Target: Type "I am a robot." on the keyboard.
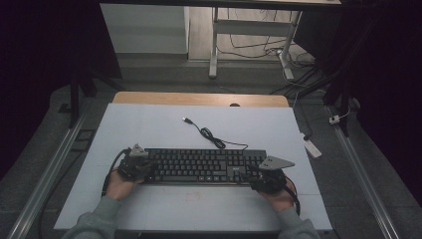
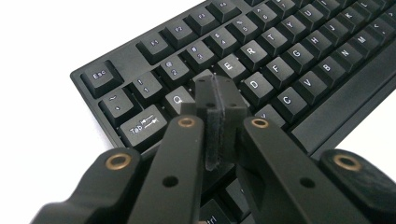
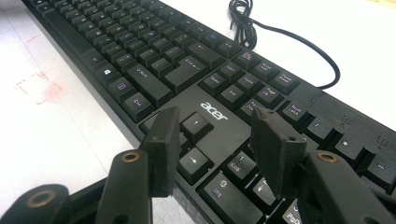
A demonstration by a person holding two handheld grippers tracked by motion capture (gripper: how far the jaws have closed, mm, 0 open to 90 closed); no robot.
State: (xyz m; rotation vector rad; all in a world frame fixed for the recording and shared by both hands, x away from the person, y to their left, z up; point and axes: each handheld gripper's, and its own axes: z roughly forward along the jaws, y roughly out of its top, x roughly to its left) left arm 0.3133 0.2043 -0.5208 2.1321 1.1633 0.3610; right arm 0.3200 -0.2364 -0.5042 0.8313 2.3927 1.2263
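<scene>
My left gripper (image 2: 219, 100): fingers closed together, nothing held, tip over Q/W keys. Right gripper (image 3: 219, 140): fingers spread, empty, over arrow keys. Keyboard (image 1: 204, 164) near-centre on white worktop (image 1: 149, 129). Risk: hard tips snag keycaps, skid matte black plastic; loose coiled cable (image 1: 211, 135) could drag.

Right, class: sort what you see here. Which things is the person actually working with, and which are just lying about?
In use:
keyboard
left gripper, jaws shut, over the letter keys
right gripper, jaws open, over the arrow keys

Just lying about:
keyboard's cable, loose and unplugged on the white tabletop
white power strip on the floor
desk frame behind the table
</scene>
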